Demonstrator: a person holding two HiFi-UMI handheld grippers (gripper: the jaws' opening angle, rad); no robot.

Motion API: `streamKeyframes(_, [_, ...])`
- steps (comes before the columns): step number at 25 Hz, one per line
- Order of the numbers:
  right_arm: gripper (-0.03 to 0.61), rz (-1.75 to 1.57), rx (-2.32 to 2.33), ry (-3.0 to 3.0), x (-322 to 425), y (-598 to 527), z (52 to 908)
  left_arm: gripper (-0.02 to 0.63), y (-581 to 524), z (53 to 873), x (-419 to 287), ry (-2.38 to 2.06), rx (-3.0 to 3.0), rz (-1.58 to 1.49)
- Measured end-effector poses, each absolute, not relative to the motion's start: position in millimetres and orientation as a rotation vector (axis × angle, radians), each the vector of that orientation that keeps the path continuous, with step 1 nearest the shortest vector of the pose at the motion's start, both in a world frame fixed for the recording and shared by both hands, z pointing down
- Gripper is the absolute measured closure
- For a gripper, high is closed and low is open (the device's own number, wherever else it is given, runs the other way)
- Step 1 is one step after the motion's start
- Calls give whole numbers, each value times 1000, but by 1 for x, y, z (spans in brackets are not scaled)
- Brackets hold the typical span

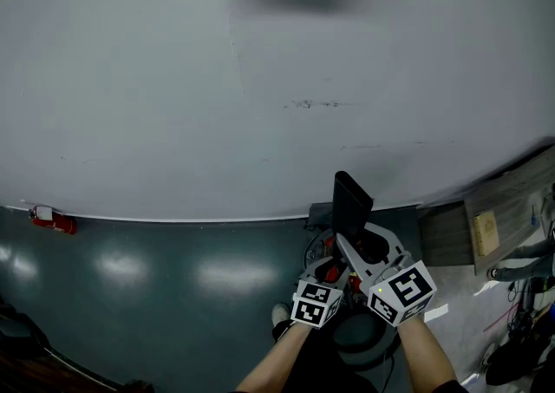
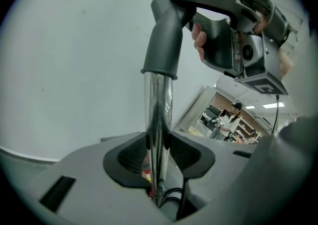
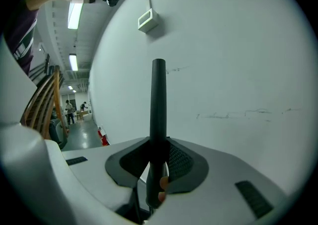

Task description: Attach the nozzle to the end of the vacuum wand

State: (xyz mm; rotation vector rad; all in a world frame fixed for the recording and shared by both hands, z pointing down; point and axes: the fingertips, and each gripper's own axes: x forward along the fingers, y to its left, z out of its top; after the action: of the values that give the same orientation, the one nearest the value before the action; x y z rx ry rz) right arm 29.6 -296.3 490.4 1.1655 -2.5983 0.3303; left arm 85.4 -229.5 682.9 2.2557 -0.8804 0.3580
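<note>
Left claw (image 2: 159, 157) is clenched on the chrome tube of the vacuum wand (image 2: 158, 119). In its own view I see both black pads pressed to the tube, which runs up the middle of the frame into a dark grey plastic cuff (image 2: 163, 40). Right claw (image 3: 158, 162) is clenched on the black nozzle (image 3: 158, 105), which stands as a slim bar up the centre of the right gripper view against the white wall (image 3: 238, 60).

I can make out the chrome tube only in the left gripper view. That view also shows the two claws together: the right one sits at the upper right of the frame, just beside the top of the cuff. I cannot tell from it whether nozzle and wand are joined.

The head view gives me the layout. Both claws are low and right of centre, close together, with the nozzle rising above them as a flat black slab. Below the forearms is the round vacuum body (image 1: 360, 343); I cannot see inside it. The dark green floor (image 1: 173, 278) meets the wall, and a red fire extinguisher (image 1: 52, 220) lies at the left edge.

The right gripper view alone shows a small white box (image 3: 148, 19) high on the wall and a corridor (image 3: 74, 119) at the left.
</note>
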Motion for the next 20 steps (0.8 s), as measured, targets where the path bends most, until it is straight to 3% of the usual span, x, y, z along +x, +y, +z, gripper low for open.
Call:
streamKeyframes(11, [483, 288, 998, -2549, 9, -302, 499, 468, -232, 684, 86, -878, 2272, 387])
streamKeyframes(20, [483, 542, 1060, -2580, 27, -317, 505, 468, -230, 684, 86, -872, 2267, 386])
